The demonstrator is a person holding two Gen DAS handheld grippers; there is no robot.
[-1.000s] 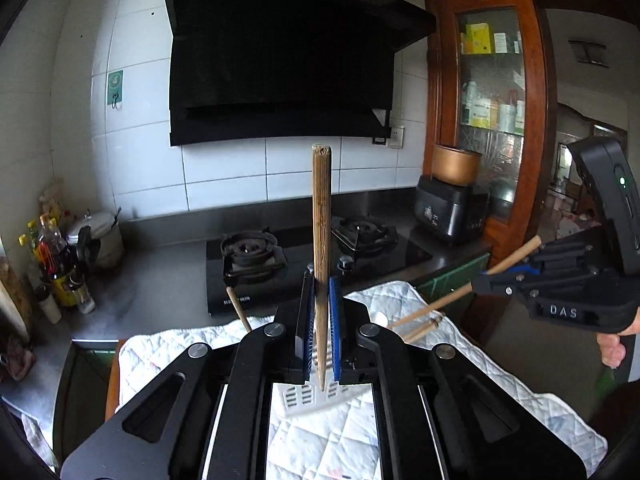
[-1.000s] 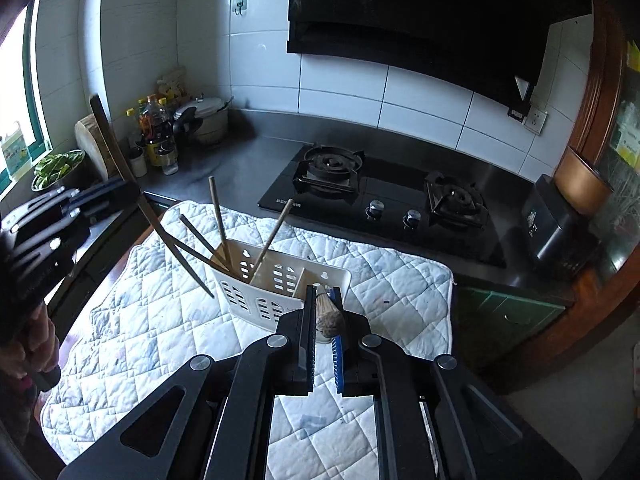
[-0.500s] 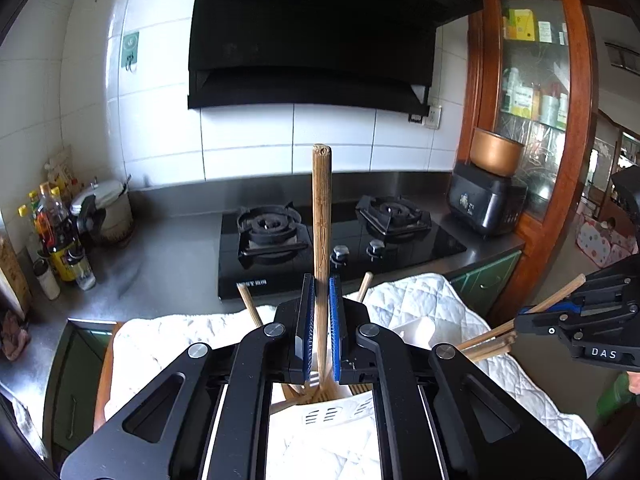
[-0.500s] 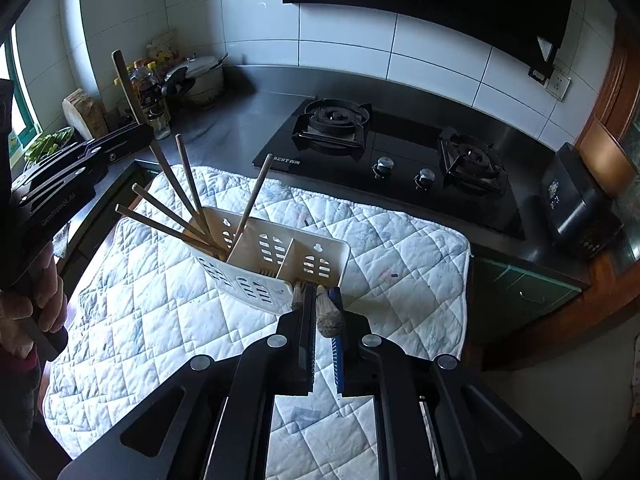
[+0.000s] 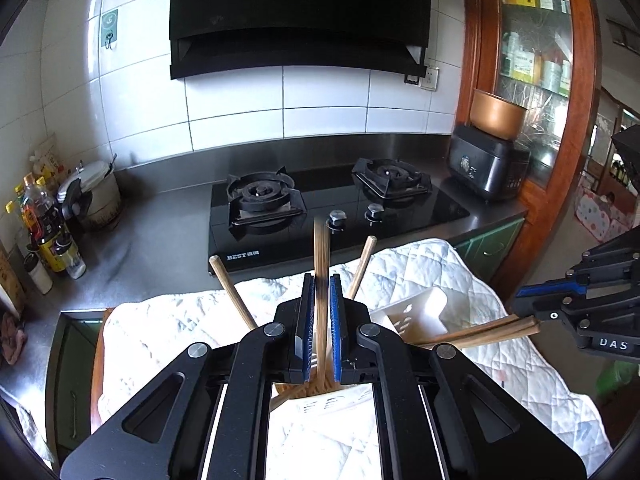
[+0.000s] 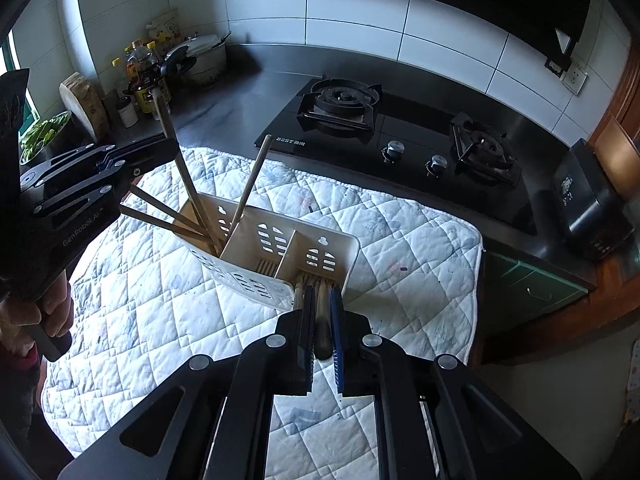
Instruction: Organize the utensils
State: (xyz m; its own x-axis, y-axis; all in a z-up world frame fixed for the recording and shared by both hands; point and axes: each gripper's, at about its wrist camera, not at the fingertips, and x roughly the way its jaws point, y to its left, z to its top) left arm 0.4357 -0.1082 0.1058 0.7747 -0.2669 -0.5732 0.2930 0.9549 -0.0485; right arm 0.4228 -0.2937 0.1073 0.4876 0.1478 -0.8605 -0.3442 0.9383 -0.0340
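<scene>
A white slotted utensil caddy (image 6: 256, 280) (image 5: 412, 308) stands on a quilted white mat (image 6: 400, 240). Its left compartment holds several wooden chopsticks leaning outward. My left gripper (image 5: 320, 320) (image 6: 160, 152) is shut on one upright wooden chopstick (image 5: 321, 256) (image 6: 188, 184), whose lower end is down in that left compartment. My right gripper (image 6: 321, 320) (image 5: 568, 308) hangs over the caddy's right compartment with a pair of wooden chopsticks (image 6: 322, 300) (image 5: 480, 332) between its pads. Their ends reach into that compartment. The right jaws are opening.
A black two-burner gas stove (image 6: 400, 132) lies behind the mat. Bottles (image 6: 140, 76), a pot (image 6: 204, 56) and a wooden block sit at the back left. A black appliance (image 6: 592, 216) stands at the right by a wooden cabinet. A hand (image 6: 56, 312) grips the left tool.
Both grippers have sunk toward the caddy. The left chopstick slid down into the left compartment, and the right chopsticks' ends now reach the right compartment.
</scene>
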